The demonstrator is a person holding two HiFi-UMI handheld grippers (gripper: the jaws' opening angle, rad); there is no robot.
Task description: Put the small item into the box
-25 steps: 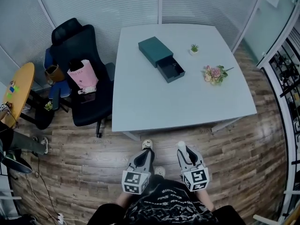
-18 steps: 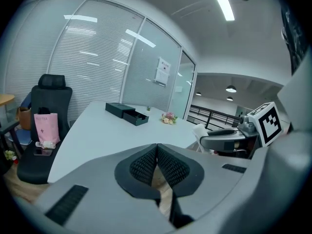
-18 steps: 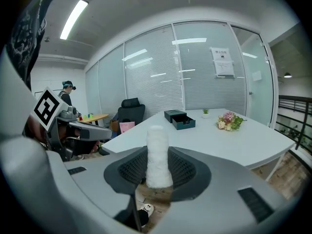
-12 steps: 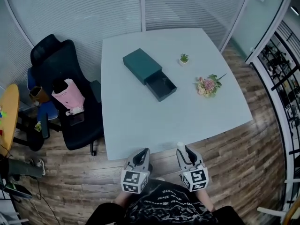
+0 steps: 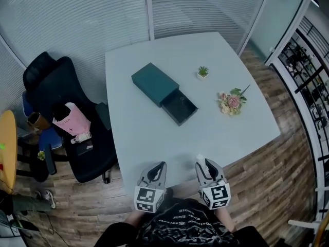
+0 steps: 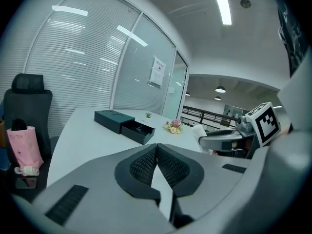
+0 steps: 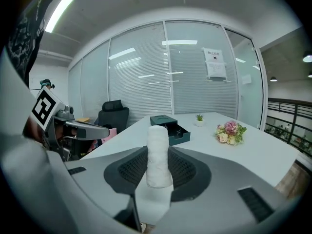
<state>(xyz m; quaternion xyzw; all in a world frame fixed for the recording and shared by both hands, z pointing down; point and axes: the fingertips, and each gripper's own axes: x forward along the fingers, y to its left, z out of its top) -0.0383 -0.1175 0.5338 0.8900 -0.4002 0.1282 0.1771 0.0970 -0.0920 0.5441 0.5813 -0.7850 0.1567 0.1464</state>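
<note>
A dark green box (image 5: 154, 83) lies on the white table (image 5: 154, 138), with its drawer (image 5: 181, 107) pulled out toward me. My right gripper (image 5: 202, 162) hovers over the table's near edge, shut on a small white roll (image 7: 158, 154) that stands upright between the pads. The roll's tip (image 5: 199, 158) shows in the head view. My left gripper (image 5: 160, 165) is beside it, at the near edge too. Its jaws are shut with nothing between them, pads (image 6: 146, 164) touching. In the gripper views the box (image 6: 115, 118) (image 7: 168, 124) sits well ahead.
A tiny potted plant (image 5: 203, 72) and a bunch of flowers (image 5: 231, 101) lie right of the box. A black office chair (image 5: 54, 94) with a pink bag (image 5: 69, 123) stands left of the table. Glass walls with blinds close off the far side.
The table has come nearer in the head view. Both grippers, over the wooden floor a second ago, now reach its near edge. The right gripper still grips the white roll.
</note>
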